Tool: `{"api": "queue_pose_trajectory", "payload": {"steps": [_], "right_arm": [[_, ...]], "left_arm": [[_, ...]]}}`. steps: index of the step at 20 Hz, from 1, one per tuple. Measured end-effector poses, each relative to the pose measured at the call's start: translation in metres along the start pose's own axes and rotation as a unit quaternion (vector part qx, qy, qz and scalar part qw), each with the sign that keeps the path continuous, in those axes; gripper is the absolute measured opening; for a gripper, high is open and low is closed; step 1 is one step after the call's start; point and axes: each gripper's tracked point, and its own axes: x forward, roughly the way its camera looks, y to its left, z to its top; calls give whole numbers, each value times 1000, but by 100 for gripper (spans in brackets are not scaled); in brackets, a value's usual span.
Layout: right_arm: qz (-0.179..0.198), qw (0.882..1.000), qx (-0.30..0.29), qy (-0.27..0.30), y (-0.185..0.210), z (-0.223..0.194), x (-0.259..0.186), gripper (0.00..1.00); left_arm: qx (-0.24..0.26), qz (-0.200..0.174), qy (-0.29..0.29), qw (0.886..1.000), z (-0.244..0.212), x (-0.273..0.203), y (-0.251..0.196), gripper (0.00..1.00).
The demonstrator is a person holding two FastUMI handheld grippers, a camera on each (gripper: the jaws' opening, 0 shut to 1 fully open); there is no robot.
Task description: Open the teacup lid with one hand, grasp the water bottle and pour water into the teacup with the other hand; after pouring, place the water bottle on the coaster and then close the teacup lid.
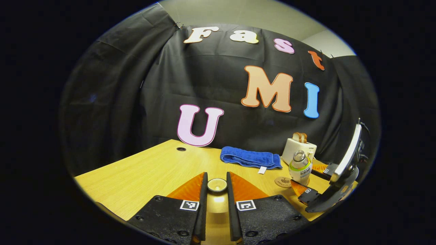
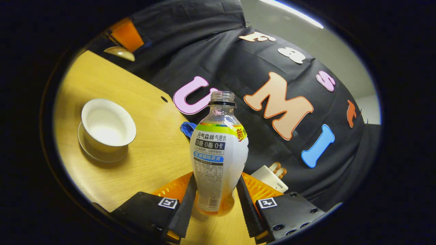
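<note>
My left gripper [image 1: 217,176] is shut on the knob of the teacup lid [image 1: 217,185], held up off the table. That lid [image 2: 120,51] also shows far off at the upper left in the right gripper view. The white teacup [image 2: 108,123] stands uncovered on its saucer [image 2: 102,156] on the wooden table. My right gripper [image 2: 216,178] is shut on the lower body of the uncapped water bottle [image 2: 219,149]. In the left gripper view the water bottle [image 1: 300,167] is upright beside the round coaster [image 1: 282,181], with the right gripper [image 1: 310,180] around it.
A folded blue towel [image 1: 250,158] lies at the back of the table [image 1: 136,177]. A white toaster [image 1: 299,146] with bread in it stands behind the bottle. The booth's black cloth wall runs along the table's far edge.
</note>
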Motion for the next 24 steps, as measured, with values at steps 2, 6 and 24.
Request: {"api": "queue_pose_trajectory", "payload": {"steps": [2, 6, 24], "right_arm": [[-4, 999, -49, -4, 1, 3, 1, 70], [-6, 990, -143, -14, 4, 3, -9, 70], [11, 931, -362, -35, 28, 6, -34, 70]], "left_arm": [[-5, 4, -2, 1000, 2, -1, 6, 25], [-11, 7, -6, 1000, 6, -1, 11, 25], [-14, 10, -11, 1000, 12, -4, 18, 25]]}}
